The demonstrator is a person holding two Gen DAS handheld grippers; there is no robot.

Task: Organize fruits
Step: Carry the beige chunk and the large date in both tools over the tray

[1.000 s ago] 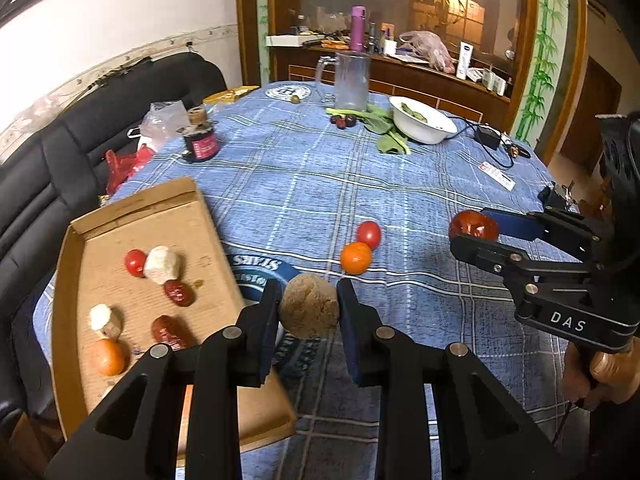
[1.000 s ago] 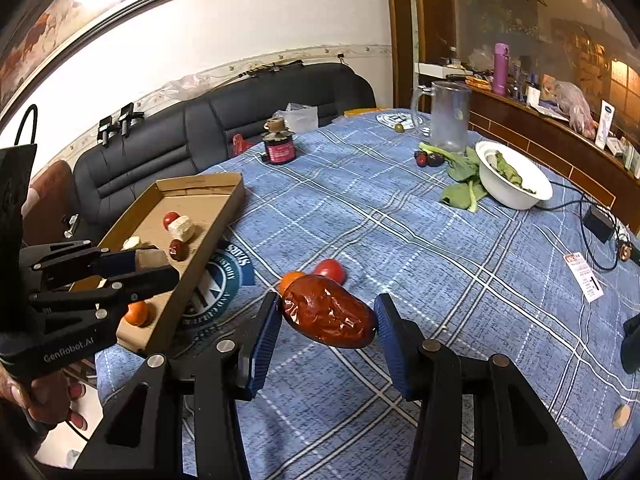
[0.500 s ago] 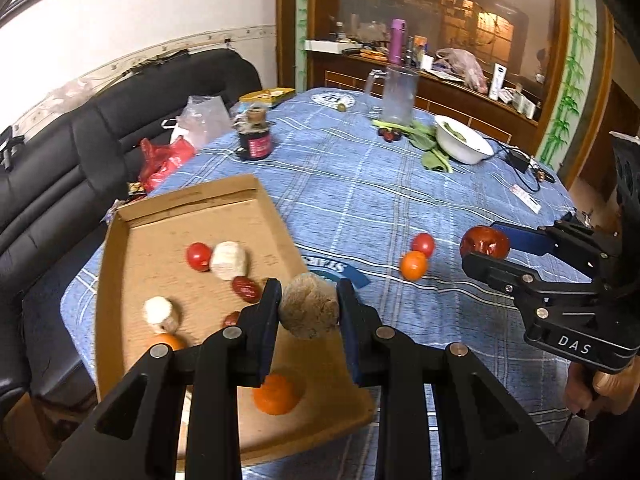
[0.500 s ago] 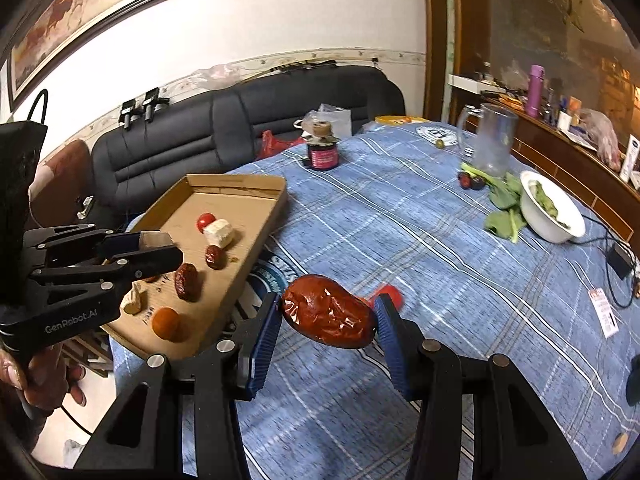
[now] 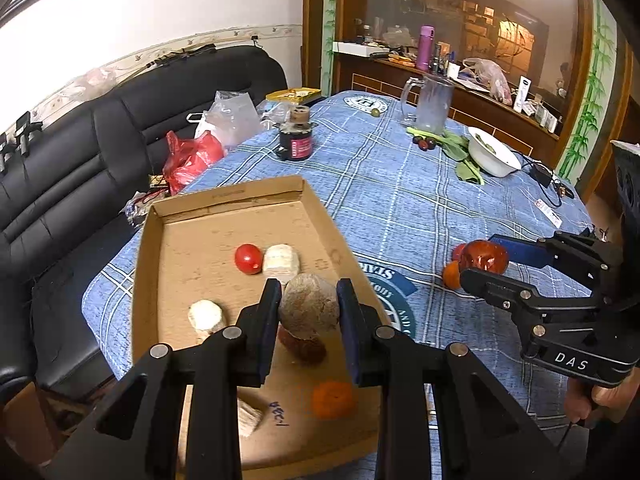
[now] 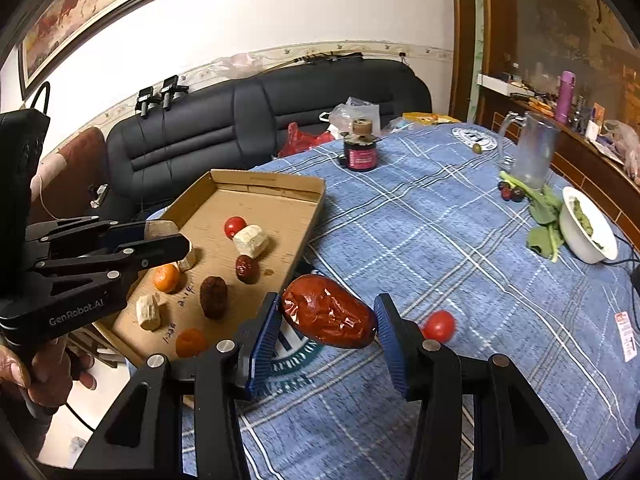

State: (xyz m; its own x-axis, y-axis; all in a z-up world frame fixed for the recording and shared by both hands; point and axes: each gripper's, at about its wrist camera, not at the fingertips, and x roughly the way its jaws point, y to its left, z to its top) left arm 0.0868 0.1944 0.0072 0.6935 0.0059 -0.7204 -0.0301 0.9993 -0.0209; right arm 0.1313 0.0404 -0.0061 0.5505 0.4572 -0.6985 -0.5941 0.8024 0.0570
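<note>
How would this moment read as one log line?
left tool: holds brown fruit over cardboard tray | right tool: holds red fruit

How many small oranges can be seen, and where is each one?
3. Two oranges are in the cardboard box: one at the near edge, one farther in. The third lies on the tablecloth beside a tomato. More may be hidden.
</note>
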